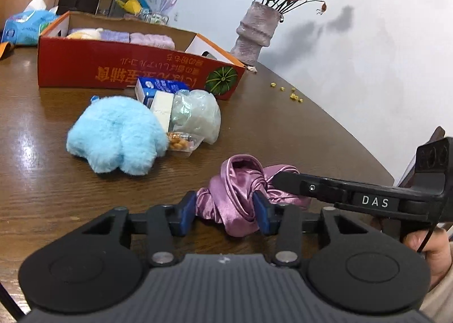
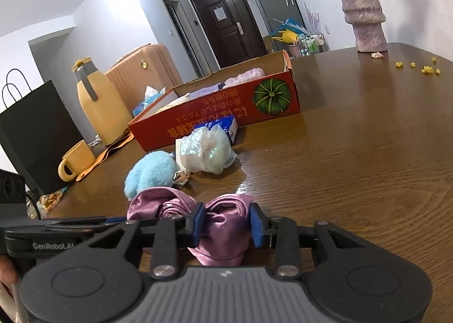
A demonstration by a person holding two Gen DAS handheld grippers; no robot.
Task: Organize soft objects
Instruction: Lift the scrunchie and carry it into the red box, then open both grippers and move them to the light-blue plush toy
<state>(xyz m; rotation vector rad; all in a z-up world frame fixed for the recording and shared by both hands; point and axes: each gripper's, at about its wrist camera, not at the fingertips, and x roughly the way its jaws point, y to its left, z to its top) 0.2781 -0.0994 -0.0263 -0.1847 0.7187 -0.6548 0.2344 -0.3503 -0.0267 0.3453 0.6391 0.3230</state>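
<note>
A crumpled purple satin cloth lies on the brown table close in front of both grippers. My left gripper has its blue pads pressed on the cloth's near left part. My right gripper is shut on the cloth's other end; in the left wrist view its black fingers reach in from the right into the folds. A fluffy light-blue plush lies further off, apart from both grippers. Behind it stands a red cardboard box holding folded lilac and yellow soft items.
A clear plastic bag, a blue-white carton and a snack packet sit between plush and box. A purple vase stands at the far table edge. A yellow mug, jug and black bag stand left.
</note>
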